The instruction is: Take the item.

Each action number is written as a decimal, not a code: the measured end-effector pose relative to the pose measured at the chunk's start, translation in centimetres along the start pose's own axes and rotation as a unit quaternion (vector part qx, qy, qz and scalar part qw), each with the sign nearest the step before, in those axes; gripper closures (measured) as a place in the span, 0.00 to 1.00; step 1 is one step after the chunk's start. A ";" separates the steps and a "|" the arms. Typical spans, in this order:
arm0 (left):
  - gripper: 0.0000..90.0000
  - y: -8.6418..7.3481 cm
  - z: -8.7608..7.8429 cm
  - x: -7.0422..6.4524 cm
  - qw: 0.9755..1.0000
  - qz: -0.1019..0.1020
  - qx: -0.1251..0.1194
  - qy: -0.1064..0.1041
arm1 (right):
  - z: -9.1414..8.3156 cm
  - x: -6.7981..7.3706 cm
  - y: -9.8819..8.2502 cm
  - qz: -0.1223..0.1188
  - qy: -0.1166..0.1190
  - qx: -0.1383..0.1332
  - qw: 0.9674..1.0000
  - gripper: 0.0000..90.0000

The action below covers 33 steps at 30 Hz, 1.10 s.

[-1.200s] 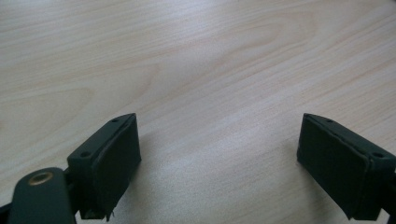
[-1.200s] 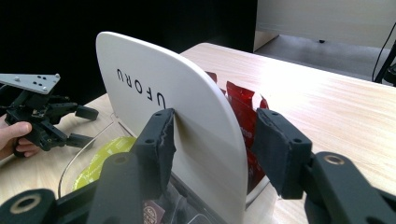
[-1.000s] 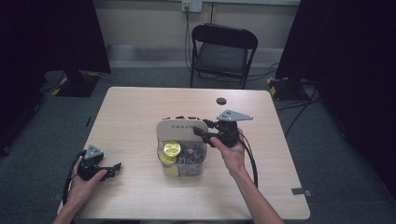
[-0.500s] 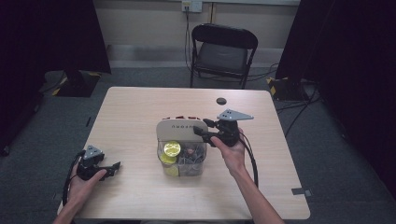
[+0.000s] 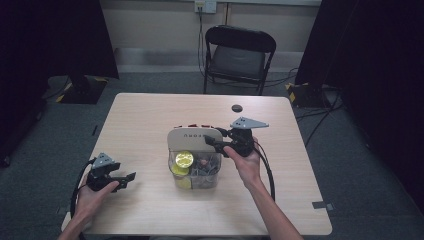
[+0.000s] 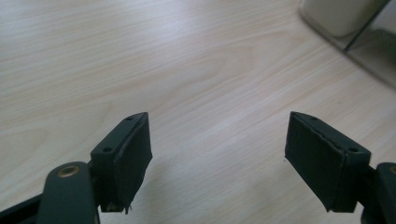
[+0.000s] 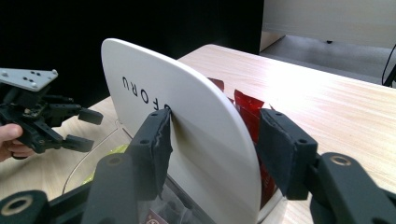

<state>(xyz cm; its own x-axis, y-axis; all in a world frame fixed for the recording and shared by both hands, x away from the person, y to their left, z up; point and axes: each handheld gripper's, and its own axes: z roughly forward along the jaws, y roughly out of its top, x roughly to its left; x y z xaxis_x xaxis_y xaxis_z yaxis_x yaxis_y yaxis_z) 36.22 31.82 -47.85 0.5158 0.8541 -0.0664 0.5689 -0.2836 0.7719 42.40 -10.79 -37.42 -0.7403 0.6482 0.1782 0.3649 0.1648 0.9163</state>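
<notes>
I have the right gripper (image 7: 212, 140) at the worktop's (image 5: 150, 120) middle, its fingers (image 7: 154, 140) spread either side of the white lid (image 7: 196, 121) standing up from the clear container (image 5: 196, 172). My left gripper (image 6: 217, 161) rests released near the front-left corner.

Your right gripper (image 7: 212, 140) straddles the raised white lid (image 7: 187, 126); near pad touches it, far pad apart. Red packets (image 7: 247, 112) behind. Left gripper (image 7: 81, 128) beyond.
</notes>
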 end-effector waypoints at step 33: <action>0.35 7.5 -0.9 -7.5 0.989 0.052 -0.080 -0.111 | 0.3 0.2 -0.5 -0.002 0.005 0.010 1.000 0.52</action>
<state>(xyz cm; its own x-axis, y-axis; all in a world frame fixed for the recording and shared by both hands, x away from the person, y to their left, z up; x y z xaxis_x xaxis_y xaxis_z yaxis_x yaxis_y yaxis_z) 36.03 23.68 -40.98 0.7046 0.7019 -0.1049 0.4063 -0.2778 0.8705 42.27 -10.51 -37.91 -0.7473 0.6401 0.1785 0.3734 0.1822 0.9096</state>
